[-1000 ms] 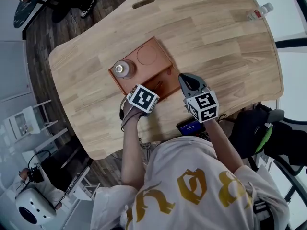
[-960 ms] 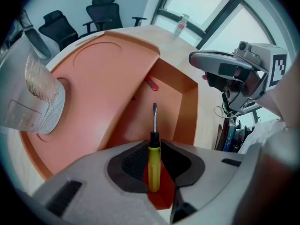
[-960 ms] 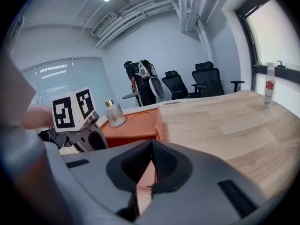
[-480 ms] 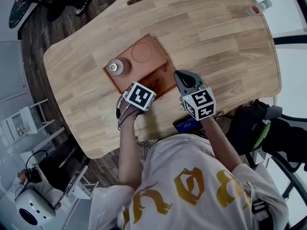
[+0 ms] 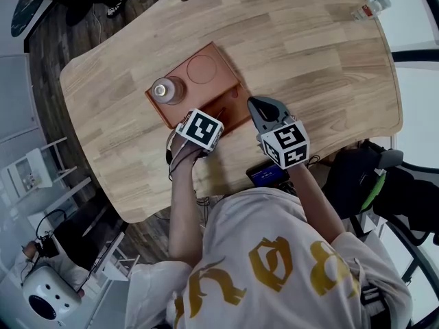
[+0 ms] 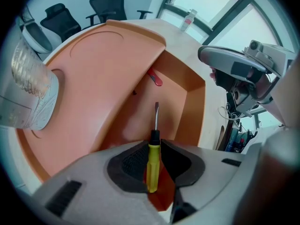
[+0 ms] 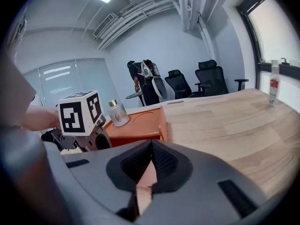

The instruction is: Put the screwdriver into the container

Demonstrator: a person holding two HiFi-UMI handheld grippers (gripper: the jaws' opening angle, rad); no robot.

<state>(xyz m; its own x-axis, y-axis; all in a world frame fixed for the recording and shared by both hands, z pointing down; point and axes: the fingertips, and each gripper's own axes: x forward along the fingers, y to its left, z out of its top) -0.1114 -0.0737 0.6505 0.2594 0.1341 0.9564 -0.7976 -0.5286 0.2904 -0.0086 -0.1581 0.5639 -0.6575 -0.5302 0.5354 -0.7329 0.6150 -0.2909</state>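
The left tool grips a yellow-handled flat-blade screwdriver, whose blade points into the deep compartment of the orange plastic tray container on the pale wooden surface. The right tool, jaws together and empty, hangs just beside the tray. A clear glass jar stands on the tray's raised part.

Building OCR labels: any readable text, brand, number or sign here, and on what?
No legible words or numbers anywhere.
Left cube, right cube: square code patterns, no characters.
Bottle: label too small to read.
Shirt: gold graphic, not readable.
Blue screen: too small.
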